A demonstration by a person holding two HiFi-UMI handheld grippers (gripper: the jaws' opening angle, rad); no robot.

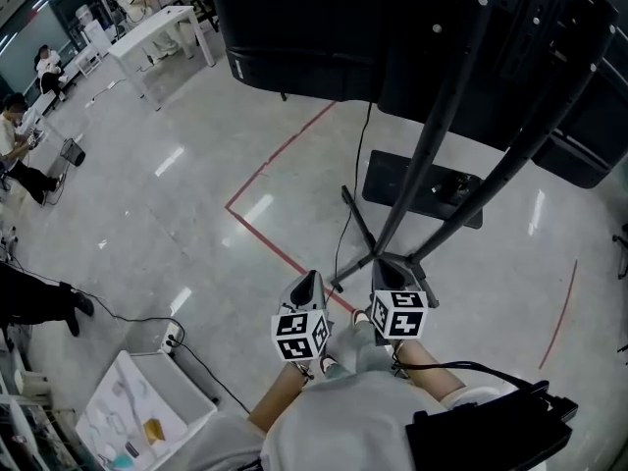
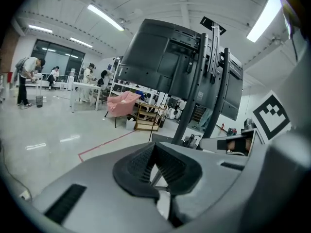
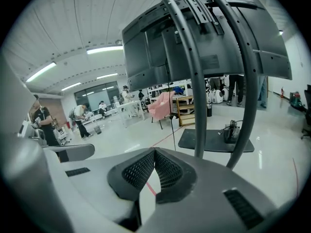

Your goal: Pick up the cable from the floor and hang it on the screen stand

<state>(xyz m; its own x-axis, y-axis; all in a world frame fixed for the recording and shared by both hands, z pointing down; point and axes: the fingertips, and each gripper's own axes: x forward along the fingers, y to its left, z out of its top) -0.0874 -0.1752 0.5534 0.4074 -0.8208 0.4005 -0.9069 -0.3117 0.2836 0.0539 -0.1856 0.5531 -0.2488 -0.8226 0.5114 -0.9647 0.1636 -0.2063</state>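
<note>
We stood close behind the screen stand point(image 1: 442, 135) with both tongs empty. The left gripper point(image 1: 308, 278) and the right gripper point(image 1: 389, 265) each had their pads pressed together at the tips, with nothing between them. The cable point(image 1: 368, 130) hung as a thin black line from under the screen point(image 1: 294, 27) and ran down to the floor point(image 1: 196, 214), just beside the stand's crossed feet point(image 1: 355, 219) and ahead of both grippers. We judged the chief risk to be a snag. Lifted carelessly, the cable could catch under a foot or around a pole, and a hard pull might strain it where it left the screen. It was also thin, so it could slip from the pads unless the jaws opened well and closed squarely on it. Room was tight on the right, where the slanting poles and the base plate point(image 1: 417, 189) crowded in and the screen overhung. The left was open across the red tape line point(image 1: 280, 160). A second lead point(image 1: 128, 319), a power strip point(image 1: 172, 340) and a white bin point(image 1: 147, 410) lay well apart from the stand, at our left.
</note>
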